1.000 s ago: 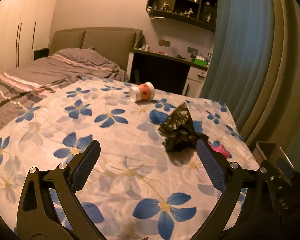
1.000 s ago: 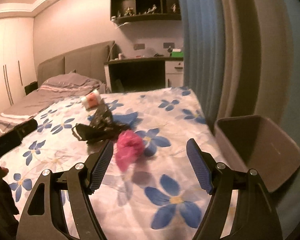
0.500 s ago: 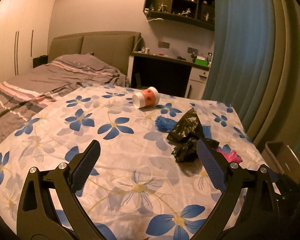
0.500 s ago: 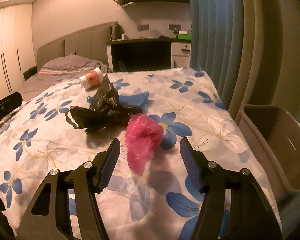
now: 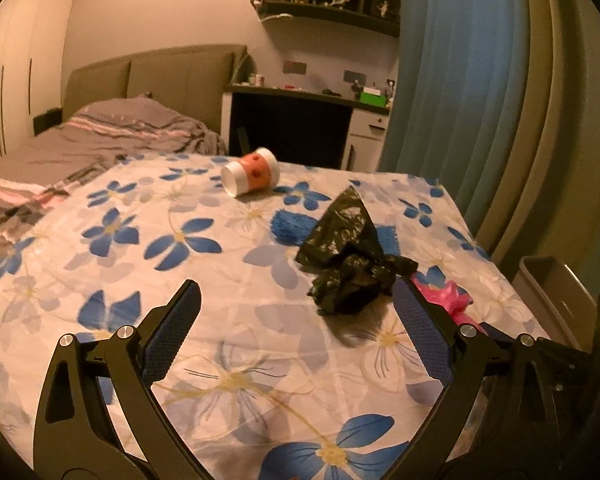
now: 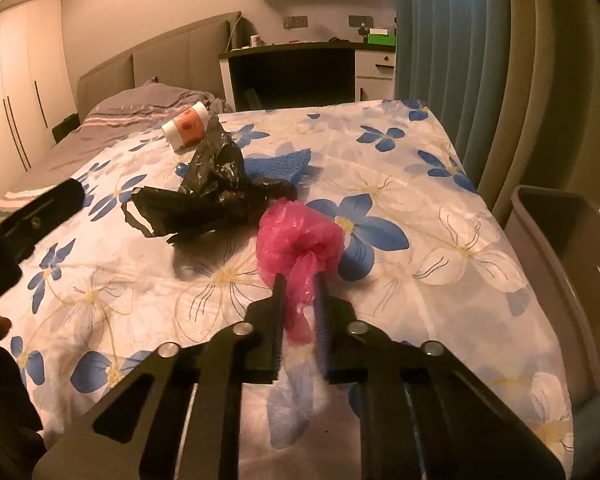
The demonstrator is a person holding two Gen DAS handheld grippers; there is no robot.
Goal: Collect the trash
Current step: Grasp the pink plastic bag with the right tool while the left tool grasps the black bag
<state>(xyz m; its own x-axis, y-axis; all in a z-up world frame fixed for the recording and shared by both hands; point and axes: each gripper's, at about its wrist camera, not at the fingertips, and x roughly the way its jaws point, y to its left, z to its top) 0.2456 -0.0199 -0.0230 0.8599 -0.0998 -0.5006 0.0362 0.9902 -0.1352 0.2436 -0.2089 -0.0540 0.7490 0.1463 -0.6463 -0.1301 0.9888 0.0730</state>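
A crumpled pink plastic bag (image 6: pixel 300 240) lies on the flowered bedsheet (image 6: pixel 440 280). My right gripper (image 6: pixel 300 280) is shut on its tail end. The pink bag also shows in the left wrist view (image 5: pixel 444 296). A crumpled black plastic bag (image 5: pixel 352 268) lies just behind it, also in the right wrist view (image 6: pixel 208 192). A blue net piece (image 5: pixel 292 226) lies behind the black bag. An orange and white cup (image 5: pixel 252 176) lies on its side farther back. My left gripper (image 5: pixel 296 308) is open and empty, near the black bag.
A grey trash bin (image 6: pixel 572 272) stands beside the bed at the right, also in the left wrist view (image 5: pixel 556 296). Blue curtains (image 5: pixel 460 80) hang behind it. A dark desk (image 5: pixel 296 128) and a grey bed (image 5: pixel 100 140) stand at the back.
My right gripper moved forward and shut on the pink bag's tail. My left gripper stayed open and drifted slightly closer to the black bag.
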